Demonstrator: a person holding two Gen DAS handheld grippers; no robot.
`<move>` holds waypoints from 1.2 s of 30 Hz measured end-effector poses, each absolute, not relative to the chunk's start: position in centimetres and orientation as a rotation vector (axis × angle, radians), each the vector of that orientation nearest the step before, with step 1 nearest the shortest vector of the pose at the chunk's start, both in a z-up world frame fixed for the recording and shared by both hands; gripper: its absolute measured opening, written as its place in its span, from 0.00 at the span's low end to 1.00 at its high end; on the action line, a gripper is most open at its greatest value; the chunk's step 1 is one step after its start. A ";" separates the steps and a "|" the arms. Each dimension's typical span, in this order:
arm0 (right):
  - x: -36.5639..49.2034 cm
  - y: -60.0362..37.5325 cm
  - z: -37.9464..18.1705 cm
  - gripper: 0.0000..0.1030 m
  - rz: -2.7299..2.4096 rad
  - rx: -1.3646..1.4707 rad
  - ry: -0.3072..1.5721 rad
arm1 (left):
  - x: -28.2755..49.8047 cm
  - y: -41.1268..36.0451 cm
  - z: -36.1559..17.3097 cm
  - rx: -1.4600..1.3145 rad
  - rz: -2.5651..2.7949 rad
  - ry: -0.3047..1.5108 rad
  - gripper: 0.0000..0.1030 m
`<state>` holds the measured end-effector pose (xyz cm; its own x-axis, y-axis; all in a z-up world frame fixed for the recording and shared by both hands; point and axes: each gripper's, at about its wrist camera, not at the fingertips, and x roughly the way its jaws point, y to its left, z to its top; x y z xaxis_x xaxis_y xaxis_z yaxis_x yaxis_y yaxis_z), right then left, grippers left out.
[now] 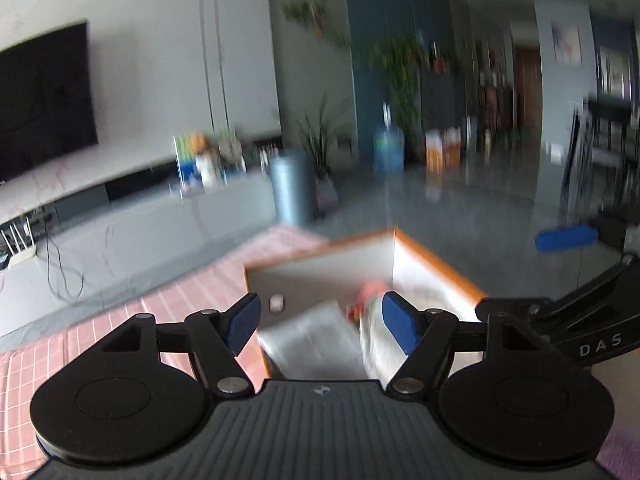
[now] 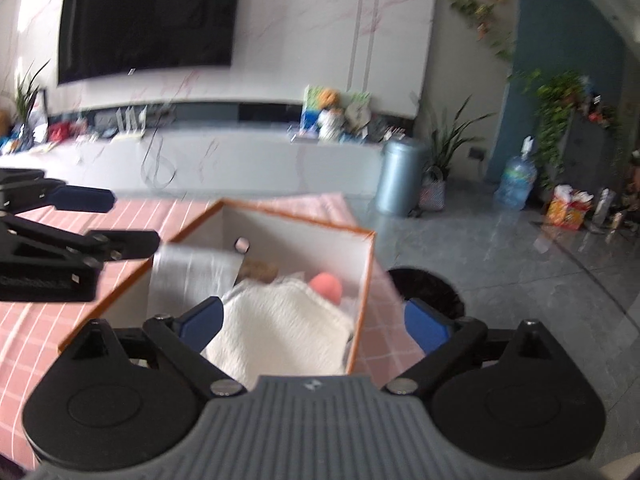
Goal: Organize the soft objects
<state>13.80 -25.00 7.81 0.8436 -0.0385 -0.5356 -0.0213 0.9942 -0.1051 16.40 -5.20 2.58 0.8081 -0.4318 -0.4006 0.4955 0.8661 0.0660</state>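
An orange-rimmed white box (image 1: 436,266) stands on a pink checked cloth (image 1: 168,304); it also shows in the right wrist view (image 2: 296,218). Inside lie a white knitted cloth (image 2: 288,320), a grey folded cloth (image 2: 192,270), a pink soft thing (image 2: 326,286) and a brown thing (image 2: 258,270). The grey cloth (image 1: 316,336) and the white cloth (image 1: 374,334) show in the left wrist view. My left gripper (image 1: 320,320) is open and empty over the box's near edge. My right gripper (image 2: 314,320) is open and empty above the white cloth. The left gripper (image 2: 86,218) shows at left.
A TV cabinet (image 2: 240,152) with clutter runs along the far wall under a television (image 2: 148,16). A grey cylinder bin (image 2: 400,176), potted plants (image 2: 444,144) and a water jug (image 2: 516,180) stand on the tiled floor. A dark round bin (image 2: 428,290) sits beside the table.
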 end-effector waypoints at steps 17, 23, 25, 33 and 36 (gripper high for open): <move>5.6 -21.6 9.6 0.97 -0.078 -0.087 0.262 | 8.9 -3.1 5.0 0.108 -0.361 0.095 0.85; 4.0 -20.3 7.9 0.98 -0.061 -0.052 0.285 | 5.9 -4.0 3.1 0.212 -0.242 0.098 0.91; 3.7 -19.7 7.3 0.98 -0.053 -0.056 0.311 | 5.5 -3.9 2.5 0.205 -0.219 0.122 0.92; 2.8 -18.4 4.6 0.98 -0.060 -0.084 0.372 | 6.7 -2.2 0.4 0.091 -0.120 0.247 0.92; 3.0 -18.4 3.7 0.98 -0.076 -0.082 0.397 | 7.6 -0.9 -0.2 0.041 -0.126 0.303 0.92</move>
<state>2.97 -18.38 3.69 0.9197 -0.0896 -0.3823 0.0576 0.9939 -0.0942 7.56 -0.91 -0.24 0.9466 -0.1172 -0.3005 0.1296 0.9913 0.0215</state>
